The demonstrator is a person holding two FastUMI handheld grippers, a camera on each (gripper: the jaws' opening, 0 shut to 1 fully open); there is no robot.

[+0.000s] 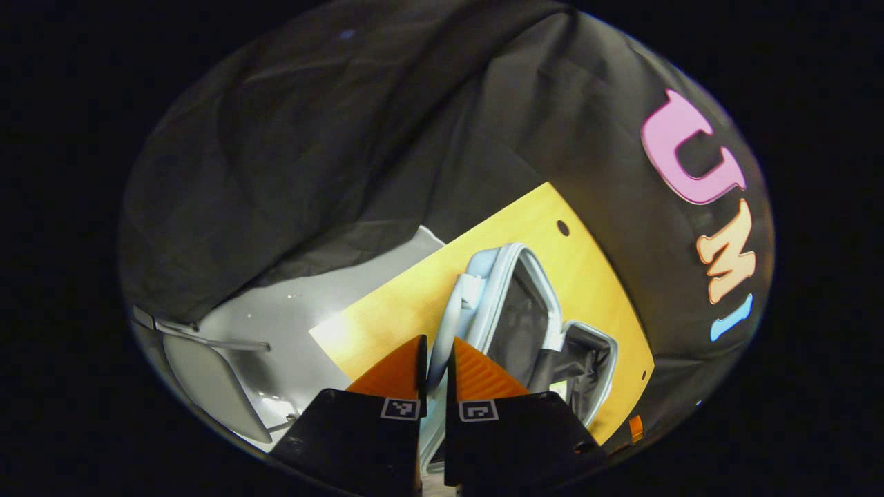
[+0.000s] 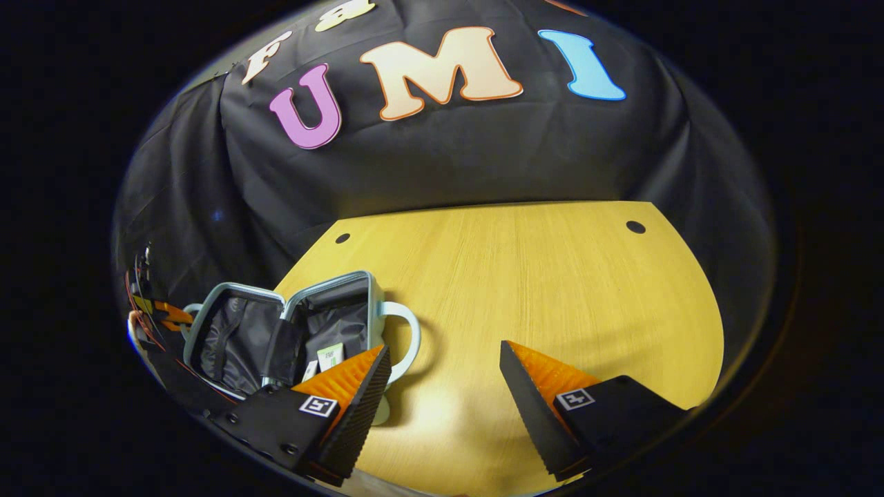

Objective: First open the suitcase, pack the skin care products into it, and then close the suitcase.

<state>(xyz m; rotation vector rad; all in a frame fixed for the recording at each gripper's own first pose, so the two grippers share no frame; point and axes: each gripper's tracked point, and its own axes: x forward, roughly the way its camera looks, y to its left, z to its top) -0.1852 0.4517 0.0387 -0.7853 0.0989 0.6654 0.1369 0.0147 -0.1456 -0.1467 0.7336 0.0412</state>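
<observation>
We're gripping the suitcase [image 1: 514, 310] lid edge with the left gripper [image 1: 436, 359], fingers pinched almost together on it; the case is lying open at the table's [image 2: 539, 276] left side. The right gripper [image 2: 442, 373] is hanging wide open, holding nothing. We'd swing the lid over slowly so the packed products [image 2: 330, 356] aren't snagging.

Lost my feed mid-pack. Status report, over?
Left gripper nearly shut on the suitcase lid edge. Right gripper open, empty, over the bare table. Suitcase open, a product inside. Nothing in the way.
</observation>
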